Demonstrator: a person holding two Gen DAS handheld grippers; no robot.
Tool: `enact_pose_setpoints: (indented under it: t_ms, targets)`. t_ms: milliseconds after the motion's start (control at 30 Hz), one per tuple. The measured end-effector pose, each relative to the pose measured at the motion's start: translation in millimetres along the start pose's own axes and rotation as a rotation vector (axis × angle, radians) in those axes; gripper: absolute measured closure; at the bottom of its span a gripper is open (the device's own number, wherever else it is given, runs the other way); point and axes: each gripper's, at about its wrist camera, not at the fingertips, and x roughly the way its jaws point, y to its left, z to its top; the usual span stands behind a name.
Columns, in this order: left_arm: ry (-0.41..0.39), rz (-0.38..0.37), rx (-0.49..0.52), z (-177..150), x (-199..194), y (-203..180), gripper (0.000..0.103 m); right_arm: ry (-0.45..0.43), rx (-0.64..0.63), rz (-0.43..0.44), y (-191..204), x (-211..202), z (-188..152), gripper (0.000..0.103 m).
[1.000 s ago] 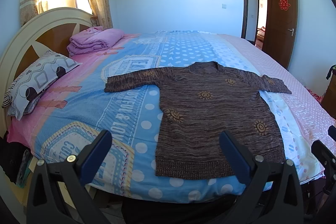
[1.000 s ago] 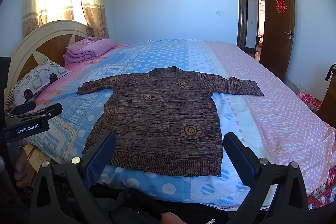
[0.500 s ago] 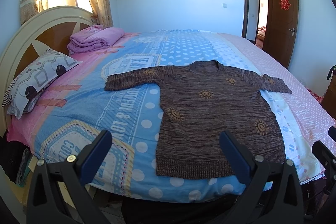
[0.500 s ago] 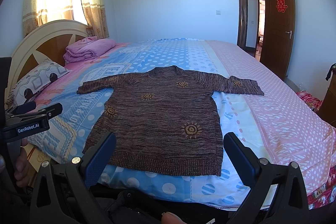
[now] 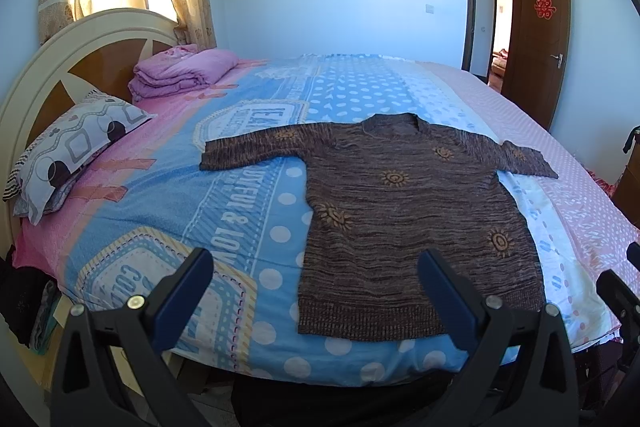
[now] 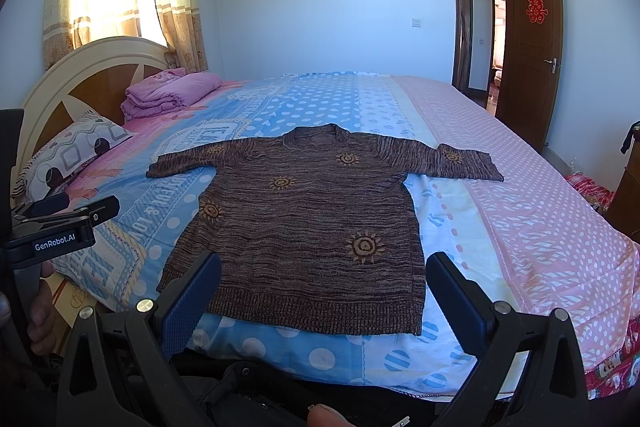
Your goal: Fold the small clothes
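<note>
A brown knitted sweater (image 5: 404, 211) with orange sun motifs lies flat on the bed, sleeves spread, hem toward me; it also shows in the right wrist view (image 6: 312, 223). My left gripper (image 5: 316, 291) is open and empty, held off the bed's near edge, left of the hem. My right gripper (image 6: 324, 291) is open and empty, in front of the hem's middle. Neither touches the sweater. The left gripper's body (image 6: 60, 227) shows at the left of the right wrist view.
The bed (image 5: 256, 203) has a blue and pink patterned cover. A patterned pillow (image 5: 76, 147) and a folded pink blanket (image 5: 180, 71) lie by the headboard at left. An open brown door (image 5: 536, 39) stands at the far right.
Both views have shifted very slightly; the sweater and both grippers stay as they were.
</note>
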Motion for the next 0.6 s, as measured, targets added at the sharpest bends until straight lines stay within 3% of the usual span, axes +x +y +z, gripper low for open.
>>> enact_pose_setpoints:
  t_ms: [600]
  targets:
    - [0.03, 0.027, 0.022, 8, 22, -2, 0.0, 0.003, 0.009, 0.013, -8, 18, 0, 0.001]
